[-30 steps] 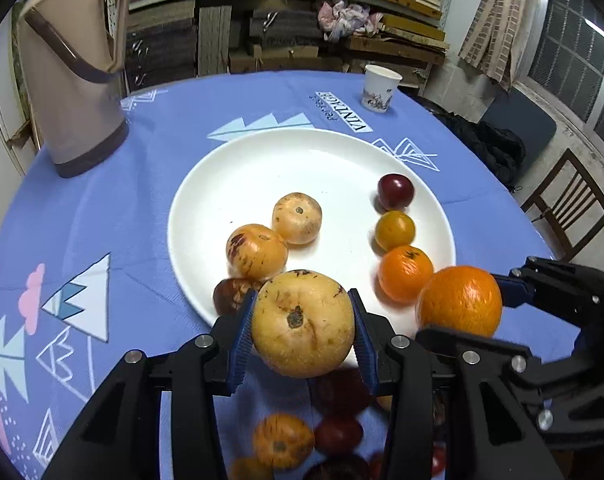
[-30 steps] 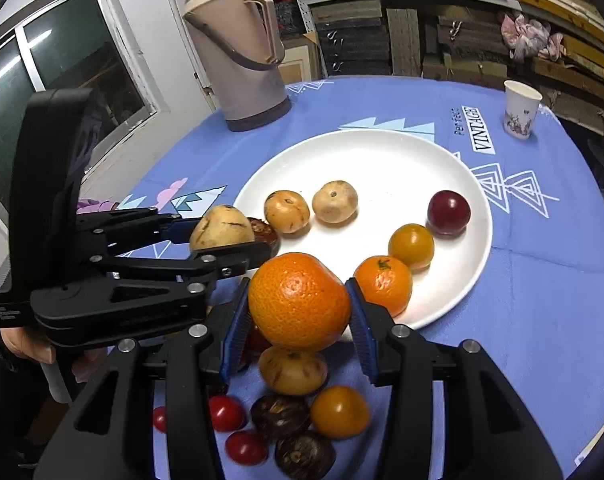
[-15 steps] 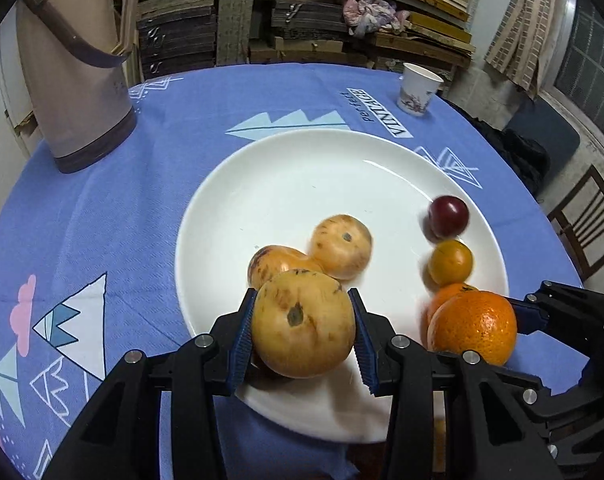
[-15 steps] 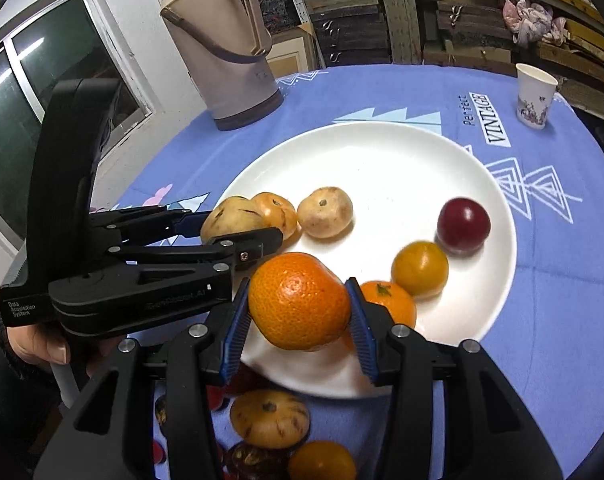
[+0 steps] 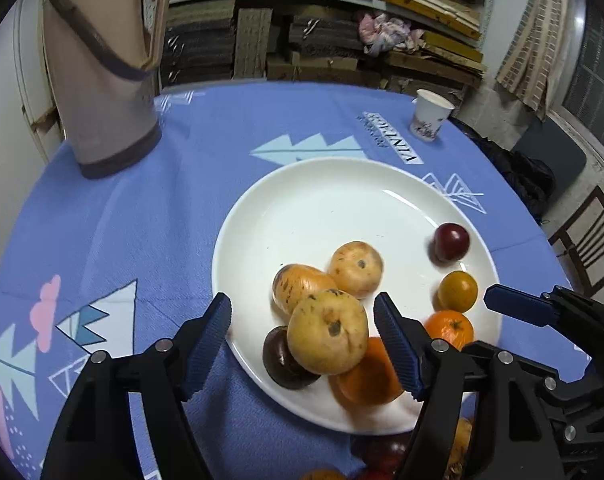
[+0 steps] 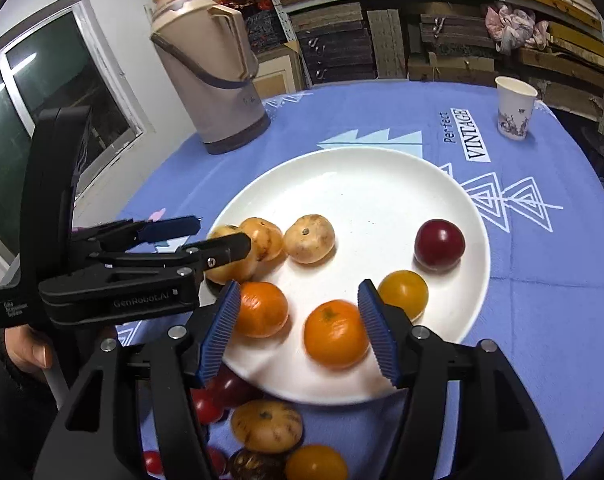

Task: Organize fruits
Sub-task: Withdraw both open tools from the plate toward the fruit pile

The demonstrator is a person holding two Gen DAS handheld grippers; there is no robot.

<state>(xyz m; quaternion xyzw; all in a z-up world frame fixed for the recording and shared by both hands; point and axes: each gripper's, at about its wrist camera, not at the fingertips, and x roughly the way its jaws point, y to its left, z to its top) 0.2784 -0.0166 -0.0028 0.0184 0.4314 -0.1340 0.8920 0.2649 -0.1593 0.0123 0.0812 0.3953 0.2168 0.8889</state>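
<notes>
Your left gripper [image 5: 302,332] has just been spreading its jaws, and they now stand released: the big yellow fruit [image 5: 328,332] sits between the blue pads but clear of both, low in the left wrist frame on the near rim of the white plate [image 5: 342,200]. It rests against a dark brown fruit [image 5: 280,358] to its lower left, with two more yellow fruits [image 5: 356,268] just above it toward the frame's centre. Your right gripper [image 6: 298,328] has likewise just been widening its jaws, and they are let go too. In the right wrist view two oranges lie on the plate's lower part. The blurred one [image 6: 336,334] sits between the pads, close to the right pad but not pressed by it, while the other orange [image 6: 262,310] lies at the left pad, partly hidden behind it, so you cannot tell which one was dropped. A small yellow-orange fruit [image 6: 404,292] lies just behind the right pad, and a dark red plum [image 6: 440,244] sits further up toward the right of the plate. More fruit waits off the plate at the bottom of the right wrist frame, on the blue cloth of the surface [image 6: 542,300]: a speckled yellow fruit [image 6: 266,424], a yellow-orange one [image 6: 316,462], some dark ones and small red ones. A beige thermos jug [image 6: 210,80] stands in the upper left of that frame and a paper cup [image 6: 514,108] in the upper right. Your hand [image 6: 26,350] shows at the left edge, gripping the left tool's handle.
</notes>
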